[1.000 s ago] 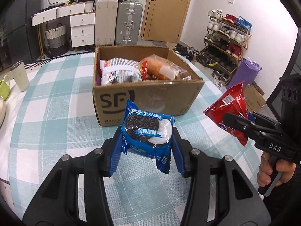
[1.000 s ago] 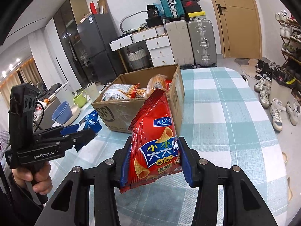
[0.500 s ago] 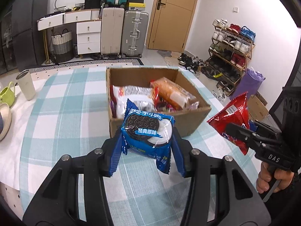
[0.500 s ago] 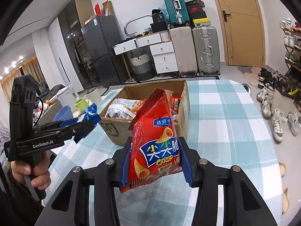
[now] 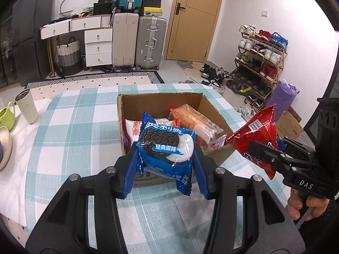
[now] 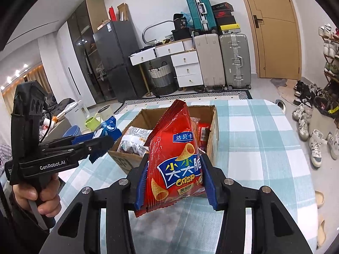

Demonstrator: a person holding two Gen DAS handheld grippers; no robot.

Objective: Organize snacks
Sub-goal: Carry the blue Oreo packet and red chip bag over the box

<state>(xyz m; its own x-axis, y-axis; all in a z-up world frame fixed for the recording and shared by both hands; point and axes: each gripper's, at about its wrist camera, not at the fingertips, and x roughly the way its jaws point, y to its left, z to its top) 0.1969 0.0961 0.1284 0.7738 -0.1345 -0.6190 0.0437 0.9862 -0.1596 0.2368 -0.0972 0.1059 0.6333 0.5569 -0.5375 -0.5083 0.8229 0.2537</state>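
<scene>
My left gripper (image 5: 166,169) is shut on a blue Oreo pack (image 5: 166,146) and holds it in the air just in front of the open cardboard box (image 5: 214,110). My right gripper (image 6: 174,182) is shut on a red crisp bag (image 6: 175,160), raised above the table near the box (image 6: 213,131). The box holds several snack packs, among them an orange pack (image 5: 195,120) and a white bag (image 6: 133,138). The right gripper (image 5: 262,150) with its red bag (image 5: 256,135) shows at the right in the left wrist view. The left gripper (image 6: 99,145) shows at the left in the right wrist view.
The box stands on a table with a teal checked cloth (image 5: 74,131). A beige cup (image 5: 26,105), a green mug (image 5: 7,116) and a bowl (image 5: 4,146) stand at its left edge. Suitcases, drawers and a shoe rack (image 5: 260,63) are beyond.
Both grippers have risen and tilted down over the box, so its inside now shows from above. Both packs stay gripped.
</scene>
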